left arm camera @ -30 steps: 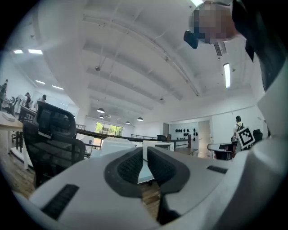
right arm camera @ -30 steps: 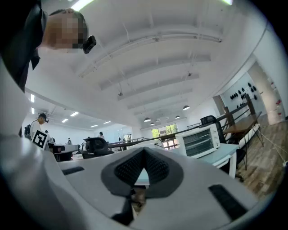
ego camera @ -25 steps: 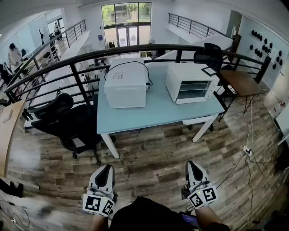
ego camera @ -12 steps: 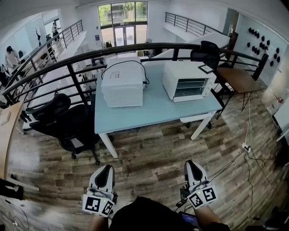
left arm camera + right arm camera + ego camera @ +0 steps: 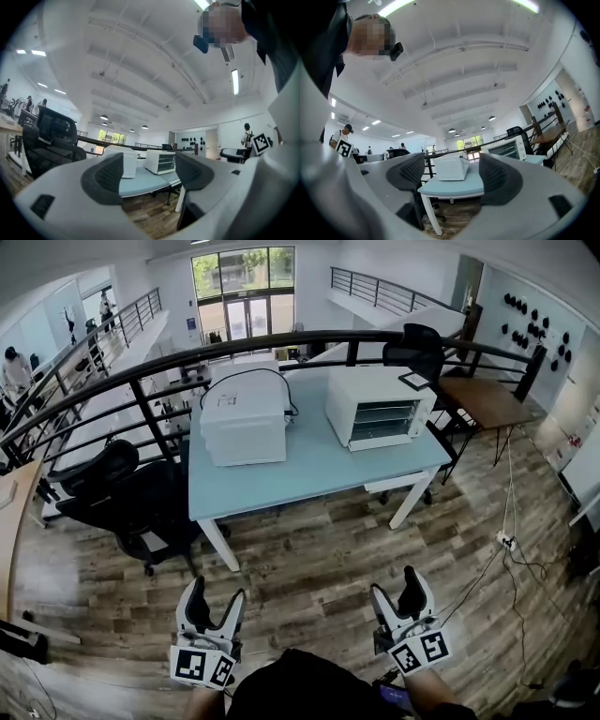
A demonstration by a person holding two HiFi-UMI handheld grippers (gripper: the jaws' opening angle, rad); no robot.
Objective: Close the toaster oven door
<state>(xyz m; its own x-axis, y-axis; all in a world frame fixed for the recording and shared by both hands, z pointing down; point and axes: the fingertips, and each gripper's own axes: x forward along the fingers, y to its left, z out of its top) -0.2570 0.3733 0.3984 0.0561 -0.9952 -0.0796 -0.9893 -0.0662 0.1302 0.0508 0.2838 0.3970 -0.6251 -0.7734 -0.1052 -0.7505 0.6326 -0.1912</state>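
Observation:
The white toaster oven (image 5: 380,409) stands at the back right of the light blue table (image 5: 309,474), its front with the racks turned toward me. From here I cannot tell how its door stands. My left gripper (image 5: 216,594) and right gripper (image 5: 394,587) hang low over the wooden floor, well short of the table. Both have their jaws opening, spread wide, with nothing between them. In the left gripper view the toaster oven (image 5: 161,161) shows far off between the jaws of that gripper (image 5: 147,171). In the right gripper view the oven (image 5: 508,145) lies beyond the right jaw of that gripper (image 5: 452,173).
A large white boxy appliance (image 5: 244,418) with a black cable sits on the table's left half. Black office chairs (image 5: 131,493) stand left of the table, and another chair (image 5: 422,348) stands behind it. A black railing (image 5: 281,341) runs behind. A wooden table (image 5: 492,401) and floor cables (image 5: 511,549) are at right.
Both grippers' jaws have gone from shut to wide open. The table and oven have shifted slightly left and up in the head view.

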